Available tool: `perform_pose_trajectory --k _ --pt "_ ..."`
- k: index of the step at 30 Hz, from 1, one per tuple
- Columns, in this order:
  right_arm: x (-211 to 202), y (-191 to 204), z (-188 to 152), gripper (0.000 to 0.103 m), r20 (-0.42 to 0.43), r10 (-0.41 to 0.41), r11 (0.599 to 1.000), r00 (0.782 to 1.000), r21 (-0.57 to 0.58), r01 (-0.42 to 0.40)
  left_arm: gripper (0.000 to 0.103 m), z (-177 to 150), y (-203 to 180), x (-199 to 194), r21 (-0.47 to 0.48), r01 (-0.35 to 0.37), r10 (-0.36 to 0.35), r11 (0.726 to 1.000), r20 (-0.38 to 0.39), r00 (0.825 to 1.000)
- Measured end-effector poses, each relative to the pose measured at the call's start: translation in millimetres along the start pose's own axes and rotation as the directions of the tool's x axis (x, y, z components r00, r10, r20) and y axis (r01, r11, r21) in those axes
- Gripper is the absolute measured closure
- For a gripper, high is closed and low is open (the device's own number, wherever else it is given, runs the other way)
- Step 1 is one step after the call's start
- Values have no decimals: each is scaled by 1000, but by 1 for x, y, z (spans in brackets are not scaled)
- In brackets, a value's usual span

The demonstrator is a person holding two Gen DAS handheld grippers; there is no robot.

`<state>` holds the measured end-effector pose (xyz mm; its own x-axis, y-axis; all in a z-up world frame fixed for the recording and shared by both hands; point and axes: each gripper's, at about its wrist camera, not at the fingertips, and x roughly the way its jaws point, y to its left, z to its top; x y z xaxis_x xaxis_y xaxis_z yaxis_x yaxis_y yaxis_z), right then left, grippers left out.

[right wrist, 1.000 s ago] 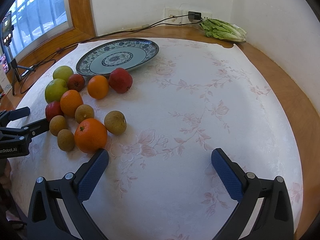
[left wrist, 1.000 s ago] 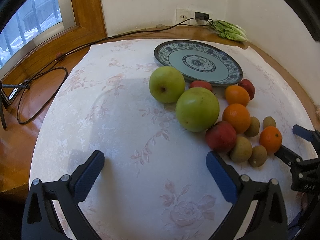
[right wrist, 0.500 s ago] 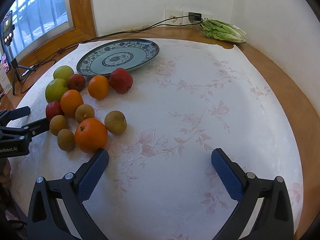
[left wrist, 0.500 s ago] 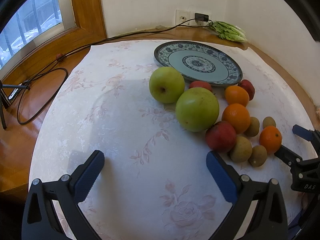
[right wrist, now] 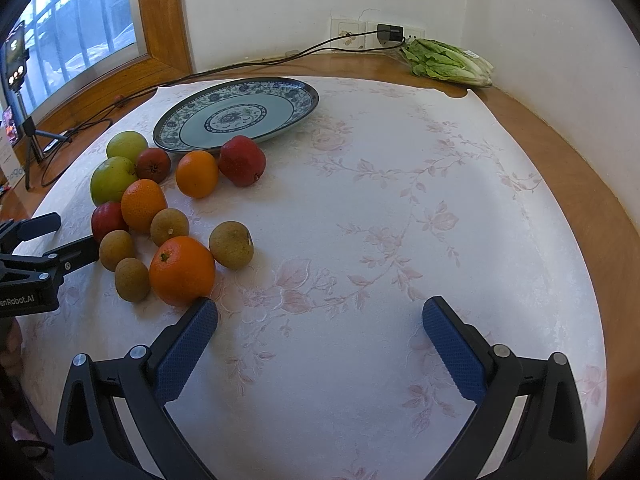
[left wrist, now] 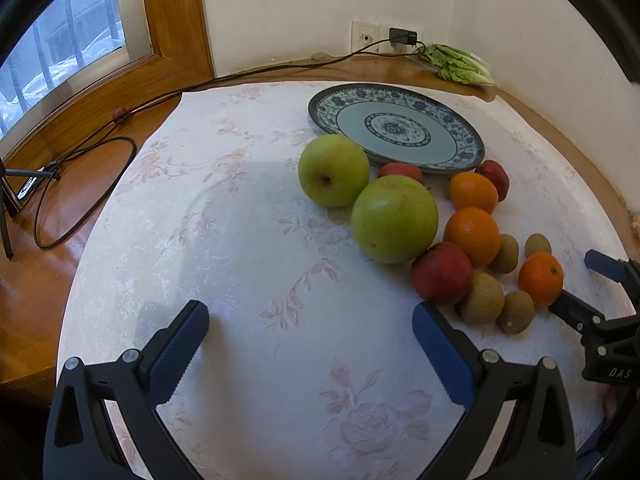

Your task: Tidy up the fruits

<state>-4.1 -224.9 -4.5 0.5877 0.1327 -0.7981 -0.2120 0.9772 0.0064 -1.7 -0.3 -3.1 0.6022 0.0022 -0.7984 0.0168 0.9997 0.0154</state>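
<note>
A blue patterned plate point(left wrist: 464, 156) point(right wrist: 308, 96) lies bare at the back of the cloth. In front of it sit two green apples point(left wrist: 394, 218) point(right wrist: 113, 178), three oranges point(right wrist: 182, 270) point(left wrist: 472, 236), three red fruits point(right wrist: 242, 160) point(left wrist: 442, 274) and several brown kiwis point(right wrist: 231, 245) point(left wrist: 482, 298). My left gripper point(left wrist: 310, 328) is open and empty, low over the cloth, left of the pile. My right gripper point(right wrist: 320, 326) is open and empty; its left fingertip is just in front of the nearest orange.
A head of lettuce point(right wrist: 448, 64) lies at the back right by a wall socket with a charger point(right wrist: 390, 34). A black cable point(left wrist: 84, 184) runs over the wooden table on the left. A phone on a tripod point(right wrist: 16, 80) stands by the window.
</note>
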Motion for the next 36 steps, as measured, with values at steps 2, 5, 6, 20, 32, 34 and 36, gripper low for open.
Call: perform_pose_trajectory --k 2,5,6,20,32,34,36 --pt "0 0 0 0 0 0 1000 1000 0 0 0 0 0 0 0 0 0 1000 0 1000" --pt "-1 1 -1 0 -4 0 1000 1000 0 0 0 0 0 0 0 1 -1 1000 -2 1000" --pt "-1 1 -1 0 -5 1 1000 1000 0 -1 0 -1 0 -1 1 1 -1 1000 -2 1000" --pt "-1 -3 3 4 -35 16 1000 999 5 -16 0 4 4 -5 -8 40 -40 999 -39 998" --pt "-21 -1 6 27 -30 160 986 987 53 -158 3 21 14 -23 -70 68 -70 995 -23 997" --pt "-23 3 8 36 -31 178 983 984 43 -176 4 28 11 -26 -63 71 -72 995 -11 997" --pt "-25 8 9 44 -30 196 980 980 26 -196 6 33 8 -28 -56 58 -58 997 3 998"
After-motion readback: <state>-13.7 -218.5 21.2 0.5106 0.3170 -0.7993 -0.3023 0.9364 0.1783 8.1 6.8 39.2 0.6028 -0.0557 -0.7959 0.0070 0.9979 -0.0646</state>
